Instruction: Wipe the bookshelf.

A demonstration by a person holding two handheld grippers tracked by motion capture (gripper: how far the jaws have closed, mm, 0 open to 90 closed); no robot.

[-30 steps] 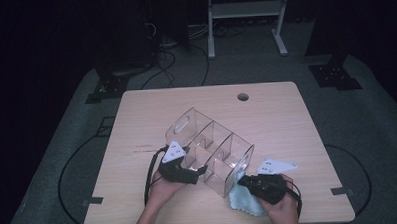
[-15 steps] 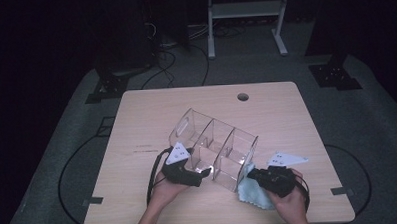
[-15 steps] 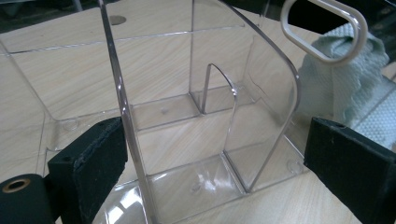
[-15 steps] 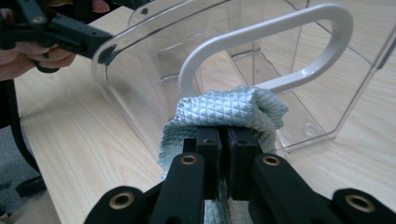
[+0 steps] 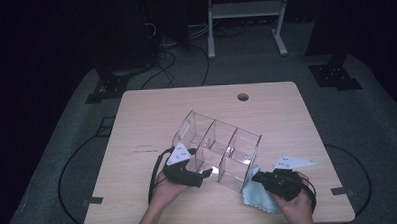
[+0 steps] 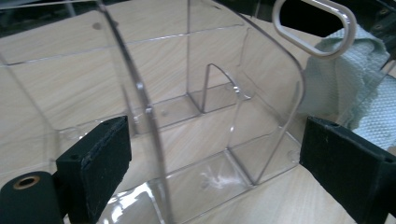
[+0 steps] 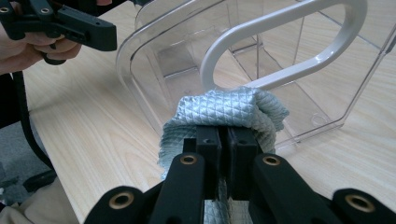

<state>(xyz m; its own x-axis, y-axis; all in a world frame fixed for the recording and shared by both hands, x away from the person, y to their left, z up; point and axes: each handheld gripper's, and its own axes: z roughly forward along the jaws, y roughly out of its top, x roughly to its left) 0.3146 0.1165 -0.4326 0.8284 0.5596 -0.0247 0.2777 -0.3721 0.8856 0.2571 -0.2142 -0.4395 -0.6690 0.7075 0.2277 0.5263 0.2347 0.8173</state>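
Observation:
A clear acrylic organizer point(image 5: 218, 149) with several compartments lies on the wooden table point(image 5: 146, 119). My left gripper point(image 5: 204, 173) is at its near left corner. In the left gripper view that gripper point(image 6: 219, 168) is wide open, with a clear wall of the organizer point(image 6: 154, 140) standing between the jaws. My right gripper point(image 5: 261, 179) is at the organizer's near right end, shut on a pale blue cloth point(image 5: 254, 196). The cloth point(image 7: 224, 109) bunches over the shut right gripper point(image 7: 227, 140), just under the organizer's white loop handle point(image 7: 280, 46).
A round cable hole point(image 5: 243, 97) sits near the table's far edge. Bare tabletop lies left of and behind the organizer. Cables point(image 5: 154, 181) trail from the left gripper toward the near edge. Beyond the table stand a white frame point(image 5: 246, 20) and dark floor.
The organizer has turned and shifted a little to the right. Both grippers have moved right with it, and the right one still holds the cloth.

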